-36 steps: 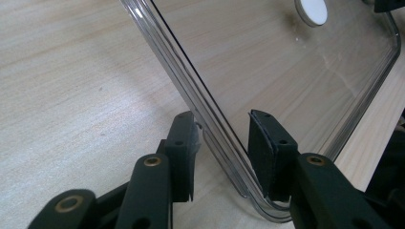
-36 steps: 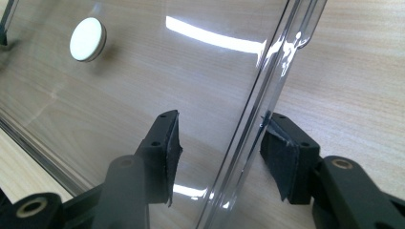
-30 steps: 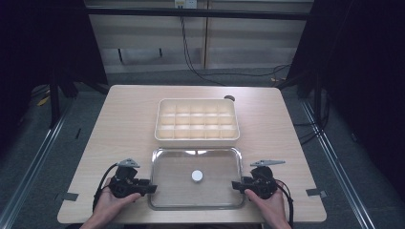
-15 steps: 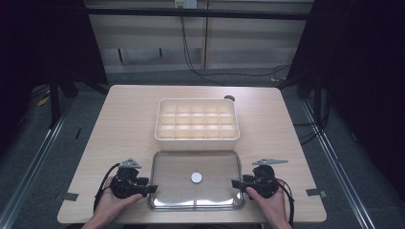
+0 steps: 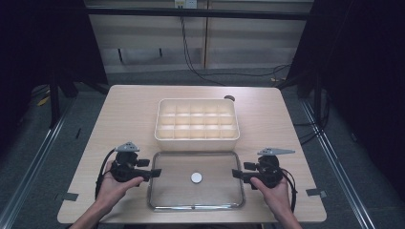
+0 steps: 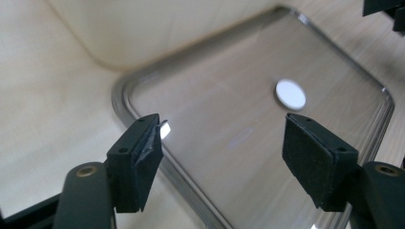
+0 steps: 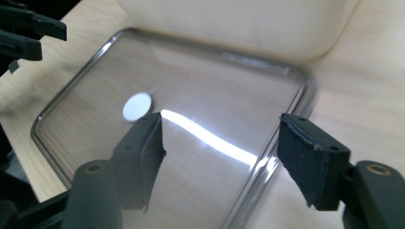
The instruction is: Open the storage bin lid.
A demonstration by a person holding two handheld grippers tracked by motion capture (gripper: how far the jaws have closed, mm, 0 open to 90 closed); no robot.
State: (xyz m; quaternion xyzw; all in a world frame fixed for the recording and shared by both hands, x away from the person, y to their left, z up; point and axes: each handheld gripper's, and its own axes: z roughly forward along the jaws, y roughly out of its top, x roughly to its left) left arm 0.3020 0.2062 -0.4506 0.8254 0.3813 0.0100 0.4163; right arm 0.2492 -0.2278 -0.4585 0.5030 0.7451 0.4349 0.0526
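A clear plastic lid (image 5: pixel 196 180) lies flat on the wooden table (image 5: pixel 124 114) in the lower middle of the high view, just in front of a cream compartment box (image 5: pixel 197 119) that sits at the centre of the frame. The lid has a raised, rounded rim and a small white round disc (image 5: pixel 196 178) at its middle.

The left gripper (image 5: pixel 154 172) sits at the lid's left edge and the right gripper (image 5: pixel 235 173) at its right edge, each held in a hand. Both have just been opening their jaws. In the left gripper view the pads stand wide apart above the lid's corner, with nothing pressed between them; the right gripper view shows the same over the opposite rim. Both tongs are released and the lid rests on the table on its own.

The lid looks thin and light, likely stiff enough to keep its shape but liable to flex if lifted from one side alone. Its glossy surface, which throws a bright streak of light in the right gripper view, suggests it would be slippery between the pads. The flat panel offers nothing to pinch. The raised rim along the short left and right edges is the sensible place to take hold, one gripper on each side near the middle of the edge, so that the lid stays level. Too hard a squeeze might crack or bow the plastic.
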